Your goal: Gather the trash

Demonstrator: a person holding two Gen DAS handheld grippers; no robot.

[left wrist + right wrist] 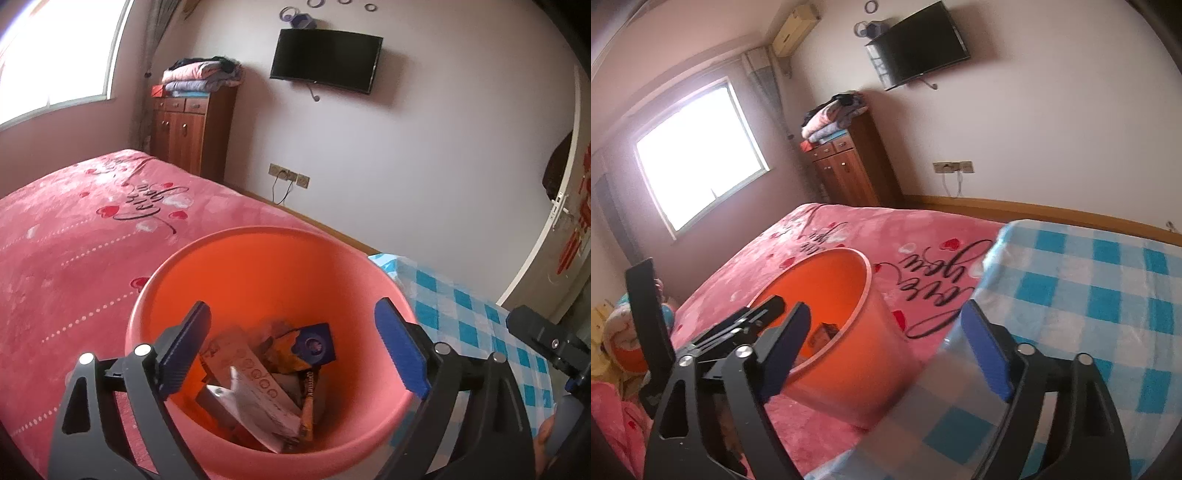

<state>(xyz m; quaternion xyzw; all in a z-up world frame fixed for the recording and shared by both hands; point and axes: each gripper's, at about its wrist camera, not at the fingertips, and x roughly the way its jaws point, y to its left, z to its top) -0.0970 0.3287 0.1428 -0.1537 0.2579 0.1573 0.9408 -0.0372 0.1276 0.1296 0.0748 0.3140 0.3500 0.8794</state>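
Note:
An orange bucket (258,236) stands on the pink bedspread, close to the checked table. Inside lie several wrappers, among them a white printed one (258,398) and a blue-purple packet (314,345). My left gripper (291,306) hangs open over the bucket's mouth with nothing between its blue pads. The right gripper (886,306) is open too, to the right of the bucket (857,365). A blurred translucent grey shape (934,406) shows low between its fingers; the pads do not press on it, and I cannot tell what it is. The right gripper's body (546,343) shows at the right edge of the left wrist view.
The bed (74,240) with the pink heart-print cover fills the left. A table with a blue-and-white checked cloth (1089,295) is on the right. A wooden cabinet (188,136) with folded blankets and a wall television (325,59) are at the back.

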